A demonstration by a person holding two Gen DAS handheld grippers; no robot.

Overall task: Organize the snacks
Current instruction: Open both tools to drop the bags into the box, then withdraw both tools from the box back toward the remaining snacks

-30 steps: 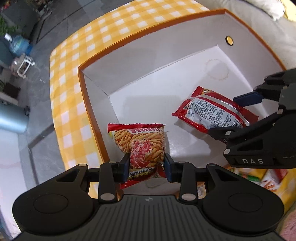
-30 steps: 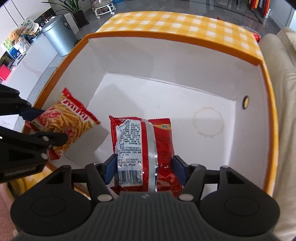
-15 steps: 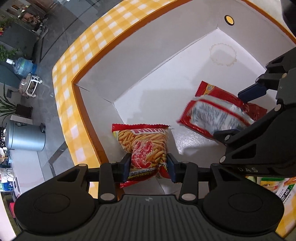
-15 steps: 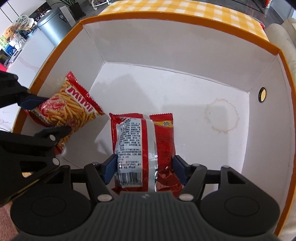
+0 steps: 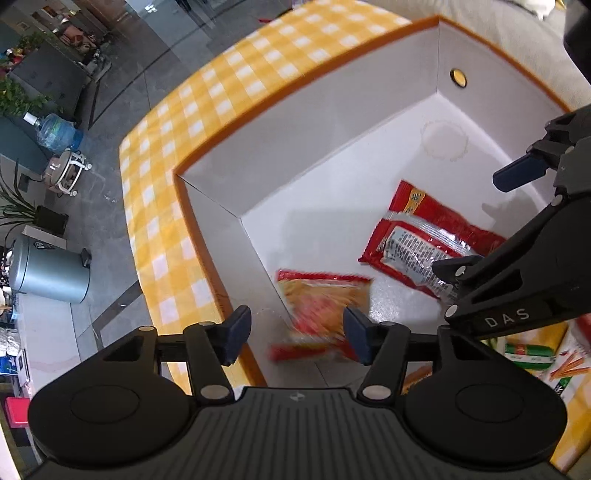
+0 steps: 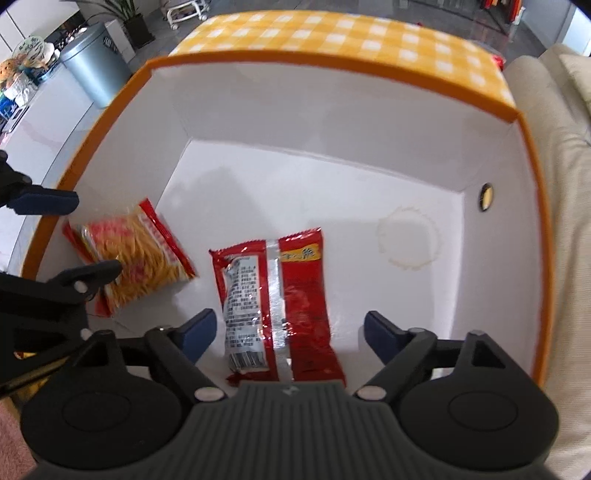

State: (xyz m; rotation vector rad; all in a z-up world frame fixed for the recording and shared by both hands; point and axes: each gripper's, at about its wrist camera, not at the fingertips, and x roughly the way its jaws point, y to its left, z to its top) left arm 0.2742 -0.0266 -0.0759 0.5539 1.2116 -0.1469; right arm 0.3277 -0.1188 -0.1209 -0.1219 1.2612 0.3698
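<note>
Black left gripper (image 5: 295, 334) fingers have just been spreading, released; the blurred orange snack bag (image 5: 321, 314) is sitting between them, ungripped, by the box's left wall. Right gripper (image 6: 286, 334) likewise just been spreading, released over the red packet (image 6: 280, 299) lying on the white box (image 6: 332, 122) floor. Checked worktop (image 6: 351, 29) beyond.

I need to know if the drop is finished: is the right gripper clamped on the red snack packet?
No, the right gripper stands open, both pads clear of the red snack packet lying on the box floor.
</note>
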